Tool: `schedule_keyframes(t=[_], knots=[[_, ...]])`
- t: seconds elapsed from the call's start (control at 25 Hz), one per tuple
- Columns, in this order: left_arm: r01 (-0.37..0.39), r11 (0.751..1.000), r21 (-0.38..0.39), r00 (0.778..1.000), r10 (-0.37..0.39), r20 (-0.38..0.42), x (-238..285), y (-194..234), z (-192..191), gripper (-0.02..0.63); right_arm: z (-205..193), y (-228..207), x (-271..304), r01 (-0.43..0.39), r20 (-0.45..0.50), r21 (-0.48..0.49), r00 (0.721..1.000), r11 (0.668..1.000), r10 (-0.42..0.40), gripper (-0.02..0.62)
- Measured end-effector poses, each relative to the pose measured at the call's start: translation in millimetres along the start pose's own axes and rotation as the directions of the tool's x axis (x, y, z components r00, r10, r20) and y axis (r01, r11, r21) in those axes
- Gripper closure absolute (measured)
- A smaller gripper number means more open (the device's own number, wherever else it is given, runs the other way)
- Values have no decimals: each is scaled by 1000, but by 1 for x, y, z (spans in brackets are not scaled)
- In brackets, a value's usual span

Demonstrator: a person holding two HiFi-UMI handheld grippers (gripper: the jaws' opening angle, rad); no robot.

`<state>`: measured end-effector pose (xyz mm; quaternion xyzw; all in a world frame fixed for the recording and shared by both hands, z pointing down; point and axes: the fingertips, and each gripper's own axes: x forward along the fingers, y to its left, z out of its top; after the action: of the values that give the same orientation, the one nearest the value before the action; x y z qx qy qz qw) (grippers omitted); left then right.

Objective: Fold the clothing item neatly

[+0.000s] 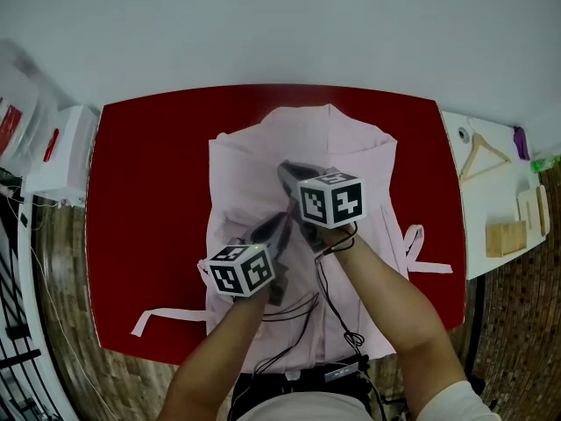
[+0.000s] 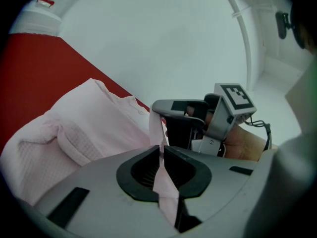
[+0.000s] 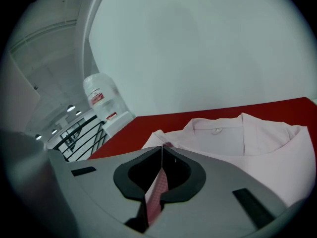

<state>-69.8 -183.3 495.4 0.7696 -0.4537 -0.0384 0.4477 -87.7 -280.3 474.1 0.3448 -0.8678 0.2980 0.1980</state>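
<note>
A pale pink garment (image 1: pixel 351 160) lies spread on a red table (image 1: pixel 149 200) at the centre of the head view, with its collar toward the top of the frame. One fabric tie (image 1: pixel 166 316) trails to the lower left and another loops at the right edge.

Both tools meet over the middle of the cloth. The left gripper (image 2: pixel 162 151) has its jaws pressed together on a narrow strip of the pink fabric. In the left gripper view that strip runs upward to the other tool, just right of centre. The right gripper (image 3: pixel 162 150) is likewise clamped on a thin fold of the same fabric, which hangs down through the dark opening behind its jaws. The collar lies just beyond it, in the right half of the right gripper view.

At the upper left of the right gripper view a translucent plastic jug (image 3: pixel 100 94) with a red-and-white label stands on a white cabinet (image 3: pixel 119 119); what it holds cannot be made out. On the white counter (image 1: pixel 478 261) at the right edge of the head view lie a wooden hanger (image 1: pixel 484 156) and, below it, what looks like a small wooden box (image 1: pixel 506 237), its inside out of sight.
</note>
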Motion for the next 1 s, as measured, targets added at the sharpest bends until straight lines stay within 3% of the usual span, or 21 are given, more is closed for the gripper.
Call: schedule_keyframes(t=[0.4,0.68,0.8,1.0], knots=[[-31,999,-39,999,31,10,-21,22,-10,575,-25,35,30,-52,-64,-60,997,997,48,574],[-76,996,-46,997,77,25,-33,43,-10,574,-45,44,52,-45,-108,-145,994,988,29,571],[-87,995,-56,995,89,37,-38,49,-7,558,-50,51,56,-62,-116,-167,992,984,43,497],[-88,993,-82,995,92,35,-45,54,-9,531,-57,71,60,-118,-146,-199,985,973,90,472]])
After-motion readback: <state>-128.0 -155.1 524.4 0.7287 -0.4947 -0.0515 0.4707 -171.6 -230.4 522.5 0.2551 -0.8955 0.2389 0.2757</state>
